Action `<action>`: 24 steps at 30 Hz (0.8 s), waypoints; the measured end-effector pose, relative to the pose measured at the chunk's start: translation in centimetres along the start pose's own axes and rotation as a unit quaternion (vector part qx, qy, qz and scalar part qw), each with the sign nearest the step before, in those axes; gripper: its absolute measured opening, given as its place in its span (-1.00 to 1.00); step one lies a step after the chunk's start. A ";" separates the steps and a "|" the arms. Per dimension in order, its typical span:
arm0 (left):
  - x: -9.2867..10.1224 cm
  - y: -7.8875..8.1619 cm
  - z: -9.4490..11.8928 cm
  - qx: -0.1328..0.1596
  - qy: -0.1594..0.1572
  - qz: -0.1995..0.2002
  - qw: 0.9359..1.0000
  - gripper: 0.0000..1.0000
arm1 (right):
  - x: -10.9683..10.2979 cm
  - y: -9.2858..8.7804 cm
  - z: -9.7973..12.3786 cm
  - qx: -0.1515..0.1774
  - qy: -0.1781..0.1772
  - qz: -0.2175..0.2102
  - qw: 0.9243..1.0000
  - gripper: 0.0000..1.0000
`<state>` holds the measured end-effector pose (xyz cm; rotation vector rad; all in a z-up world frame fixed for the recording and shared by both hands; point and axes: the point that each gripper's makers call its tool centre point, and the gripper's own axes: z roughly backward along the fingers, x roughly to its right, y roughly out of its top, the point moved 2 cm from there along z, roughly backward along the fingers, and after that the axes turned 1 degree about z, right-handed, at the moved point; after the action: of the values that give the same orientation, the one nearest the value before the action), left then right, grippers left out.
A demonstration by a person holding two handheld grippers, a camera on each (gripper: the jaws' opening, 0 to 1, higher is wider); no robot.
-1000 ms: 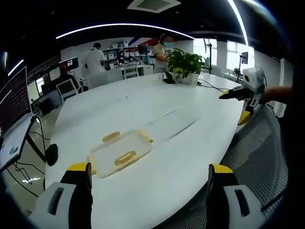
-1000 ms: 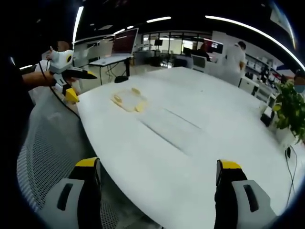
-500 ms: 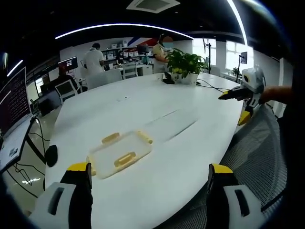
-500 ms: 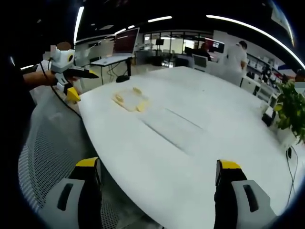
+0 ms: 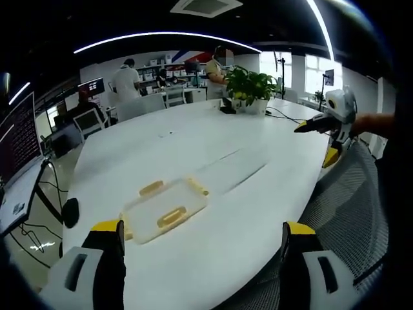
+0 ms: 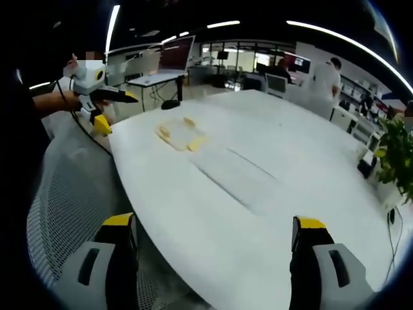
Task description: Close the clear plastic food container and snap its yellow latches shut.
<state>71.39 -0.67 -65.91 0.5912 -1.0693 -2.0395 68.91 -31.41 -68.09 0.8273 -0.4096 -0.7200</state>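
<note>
Lying on the table: a clear container (image 5: 162, 210) with its lid (image 5: 169, 204) on top, flat on the white table (image 5: 193, 155), near the edge closest to the left tongs; in the right gripper view it (image 6: 180, 134) sits far off near the table's left end.
Latches: yellow latches (image 5: 170, 216) show along the container's sides, one on the near side, one (image 5: 150, 187) on the far side, one at each end; whether they are snapped down cannot be told.
Left tongs (image 5: 200, 248): jaws wide apart with nothing between them, raised above the table's near edge, well apart from the container; seen from the right gripper view (image 6: 122, 97) it is held in a hand (image 6: 68, 101) beyond the table's left end.
Right tongs (image 6: 216, 242): jaws wide apart and empty, above the near table edge, well away from the container; in the left gripper view it (image 5: 310, 126) hangs off the right side of the table.
Chair (image 6: 64, 194): grey mesh, just beside the table edge.
Plant (image 5: 251, 87): potted, green, at the far end of the table.
Background: people (image 5: 127, 81) standing by desks and monitors (image 5: 19, 135).
</note>
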 end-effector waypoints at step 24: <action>-2.2 0.3 0.1 -0.013 -0.001 -0.009 1.000 0.95 | 0.5 2.9 -1.7 -0.009 0.054 0.046 0.997 0.87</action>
<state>72.79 0.95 -65.53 0.5881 -1.0411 -2.0658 71.52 -29.55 -66.82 0.8221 -0.3408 -0.5901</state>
